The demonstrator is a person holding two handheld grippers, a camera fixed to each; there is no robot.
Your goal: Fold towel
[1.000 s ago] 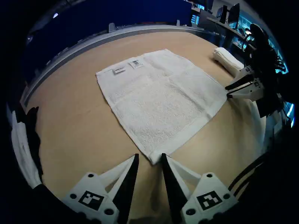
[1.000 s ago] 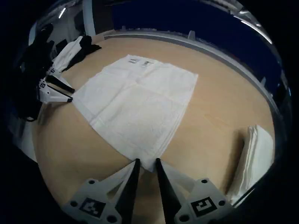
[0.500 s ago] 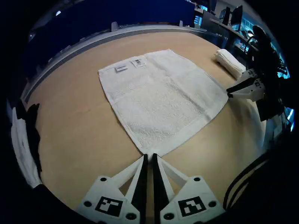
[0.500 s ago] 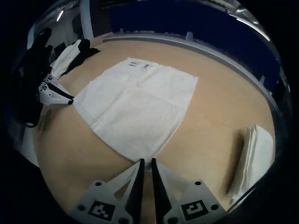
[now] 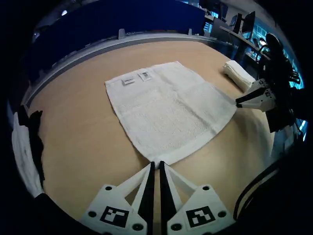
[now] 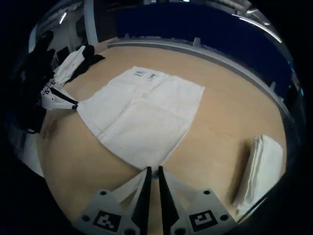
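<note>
A white towel (image 5: 168, 109) lies spread flat on the wooden table (image 5: 78, 129), two labels at its far edge. In the left gripper view, my left gripper (image 5: 156, 163) is shut on the towel's near corner. Off to the right, the right gripper (image 5: 239, 102) pinches the neighbouring corner. The right gripper view has the towel (image 6: 144, 113) stretching away from my right gripper (image 6: 153, 168), whose fingers press together on a corner. The left gripper (image 6: 75, 105) holds the corner at the left, with a dark-gloved hand behind it.
A stack of folded white towels (image 5: 238, 72) (image 6: 260, 168) rests near the table's edge. Black and white cloth (image 5: 27, 152) (image 6: 78, 58) lies at another edge. A raised rim and blue partition (image 5: 117, 19) bound the far side.
Both grippers were open around the towel's near corners a second ago and have closed on them. The two pinched corners now look slightly raised.
</note>
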